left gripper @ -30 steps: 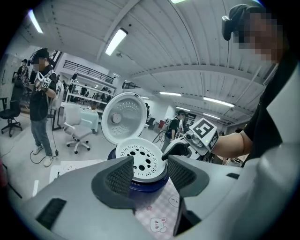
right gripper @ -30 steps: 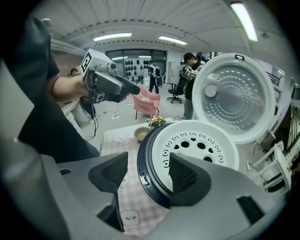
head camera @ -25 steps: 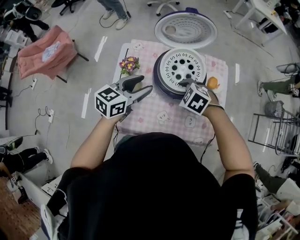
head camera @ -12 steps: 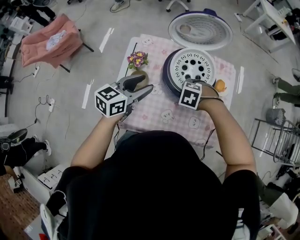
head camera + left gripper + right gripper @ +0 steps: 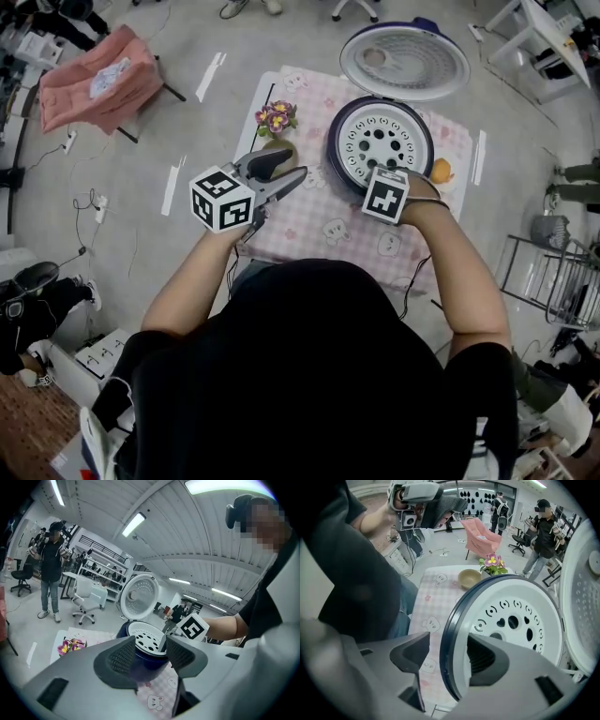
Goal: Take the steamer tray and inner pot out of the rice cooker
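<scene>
On the pink checked table (image 5: 309, 234) the steamer tray (image 5: 380, 141) sat in the rice cooker (image 5: 335, 164) right under the right hand-held gripper (image 5: 447, 651), its wide jaws just narrowing astride the near rim (image 5: 445, 632) without gripping, while the left hand-held gripper (image 5: 286, 175), open and easing shut on nothing, hung farther off

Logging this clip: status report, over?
Left gripper open, empty, just closing some. Right gripper open, just closing, astride steamer tray edge and rice cooker rim, no grip yet. Tray seated, lid up, nothing blocking.
</scene>
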`<state>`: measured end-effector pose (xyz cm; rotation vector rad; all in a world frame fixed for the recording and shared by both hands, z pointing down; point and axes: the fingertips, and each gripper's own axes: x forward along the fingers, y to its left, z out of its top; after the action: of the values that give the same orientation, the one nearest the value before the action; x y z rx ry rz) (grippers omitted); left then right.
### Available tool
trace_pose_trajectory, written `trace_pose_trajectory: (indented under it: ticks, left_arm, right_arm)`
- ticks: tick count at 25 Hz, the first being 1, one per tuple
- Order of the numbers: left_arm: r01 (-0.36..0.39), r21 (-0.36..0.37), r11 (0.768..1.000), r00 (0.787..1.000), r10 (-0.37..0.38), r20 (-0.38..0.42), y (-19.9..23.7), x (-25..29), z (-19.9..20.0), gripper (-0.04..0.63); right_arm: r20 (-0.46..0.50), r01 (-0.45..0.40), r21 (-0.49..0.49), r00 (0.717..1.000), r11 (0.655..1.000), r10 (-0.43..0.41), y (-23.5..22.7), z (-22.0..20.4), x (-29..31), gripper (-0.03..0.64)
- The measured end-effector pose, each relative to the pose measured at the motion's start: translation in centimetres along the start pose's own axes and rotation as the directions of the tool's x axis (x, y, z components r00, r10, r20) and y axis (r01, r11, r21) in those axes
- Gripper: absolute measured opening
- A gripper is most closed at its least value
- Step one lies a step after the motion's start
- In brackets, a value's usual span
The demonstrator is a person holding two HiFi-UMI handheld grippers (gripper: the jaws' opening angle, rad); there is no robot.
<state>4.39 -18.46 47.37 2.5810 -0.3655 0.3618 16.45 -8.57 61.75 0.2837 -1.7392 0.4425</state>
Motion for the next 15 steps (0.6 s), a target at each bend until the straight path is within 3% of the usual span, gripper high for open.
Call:
trace_pose_trajectory:
  ticks: [9, 15]
  left_arm:
    - [0.026, -0.004, 1.000, 1.000, -0.026, -0.013, -0.3, 0.7, -0.2, 0.222]
    - [0.035, -0.002, 0.999, 0.999, -0.035, -0.016, -0.6, 0.8, -0.2, 0.221]
  right_arm:
    - [0.035, 0.033, 0.027, 0.999, 0.999, -0.034, -0.9, -0.2, -2.0, 0.182]
    - [0.012, 0.038, 0.001, 0.999, 0.999, -0.038, -0.5, -0.5, -2.8, 0.171]
